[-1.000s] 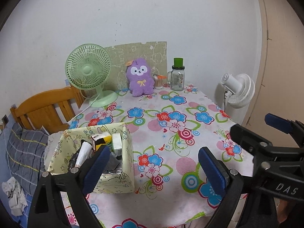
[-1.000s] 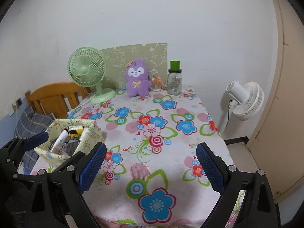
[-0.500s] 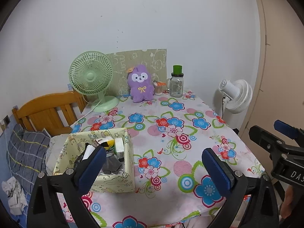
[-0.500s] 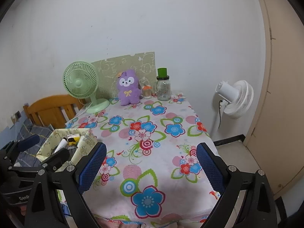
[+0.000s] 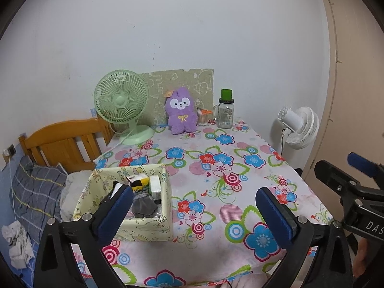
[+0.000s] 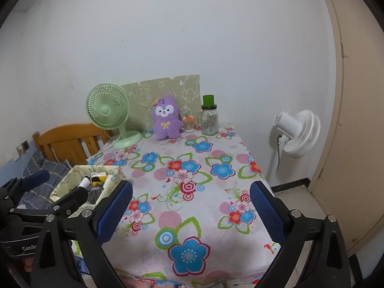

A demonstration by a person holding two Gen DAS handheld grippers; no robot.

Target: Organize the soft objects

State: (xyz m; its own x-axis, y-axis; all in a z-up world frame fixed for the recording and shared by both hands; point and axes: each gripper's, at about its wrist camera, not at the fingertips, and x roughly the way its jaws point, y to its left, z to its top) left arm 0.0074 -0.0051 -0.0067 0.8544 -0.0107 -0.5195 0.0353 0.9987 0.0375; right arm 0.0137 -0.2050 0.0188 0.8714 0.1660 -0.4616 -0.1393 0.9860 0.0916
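Both grippers gaping, empty, near table edge; purple plush toy (image 5: 180,113) upright at far edge.

Left to right: left gripper (image 5: 194,212) over fabric storage box (image 5: 153,225); right gripper (image 6: 190,212). Risk: reaching for the plush may topple the glass jar (image 5: 225,114) just beside it. Partial lettering: "DAS", "GenR".

Left gripper (image 5: 194,212): jaws spread wide, nothing between the blue pads, level at near edge. Right gripper (image 6: 190,207): likewise wide apart, empty, alongside.
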